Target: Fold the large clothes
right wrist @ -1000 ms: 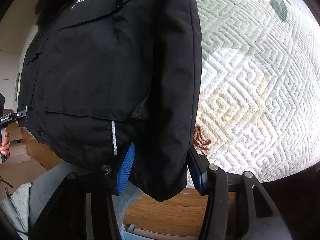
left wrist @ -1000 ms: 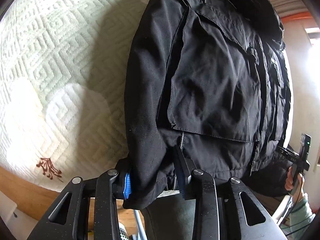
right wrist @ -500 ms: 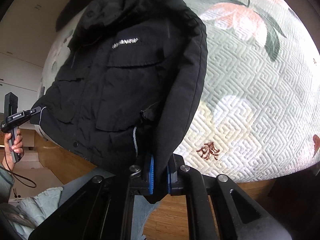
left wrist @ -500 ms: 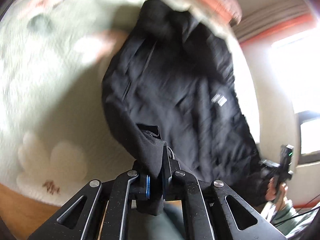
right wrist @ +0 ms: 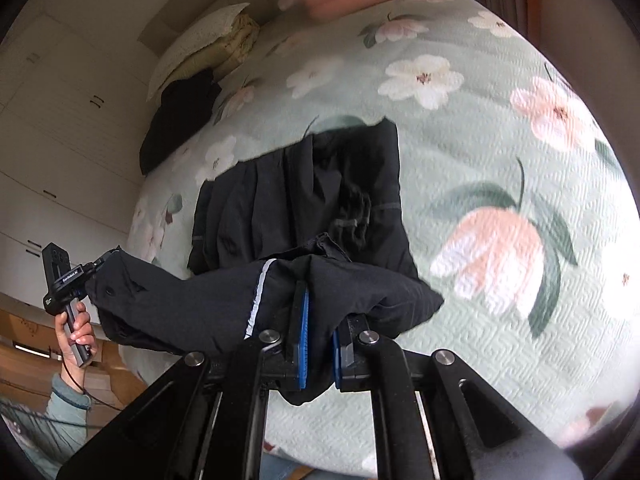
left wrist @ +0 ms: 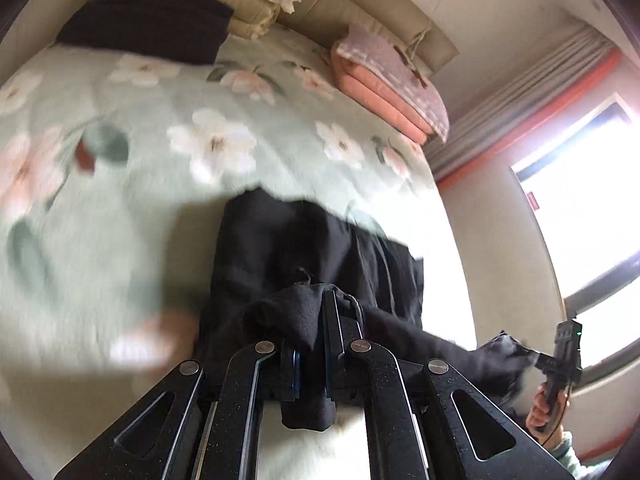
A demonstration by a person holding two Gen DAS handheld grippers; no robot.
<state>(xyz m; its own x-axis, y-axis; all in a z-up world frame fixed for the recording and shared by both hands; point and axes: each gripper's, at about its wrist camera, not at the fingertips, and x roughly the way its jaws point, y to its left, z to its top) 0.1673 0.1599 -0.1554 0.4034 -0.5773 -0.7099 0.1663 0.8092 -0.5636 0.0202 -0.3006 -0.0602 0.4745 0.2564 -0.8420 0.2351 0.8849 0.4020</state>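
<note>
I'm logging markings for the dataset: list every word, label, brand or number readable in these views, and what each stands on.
None can be read.
White label on the left gripper body, right wrist view: too small and blurred.
Red sign on the wall beside the window: no legible text.
Black jacket: only a reflective stripe, no lettering.

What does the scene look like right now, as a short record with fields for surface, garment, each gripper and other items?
surface: bed with a pale green floral quilt
garment: black jacket, far part lying on the quilt, near hem lifted
left gripper: shut on the jacket hem
right gripper: shut on the jacket hem, beside a reflective stripe
other items: dark folded cloth and cream pillows at the head of the bed; pink folded bedding
</note>
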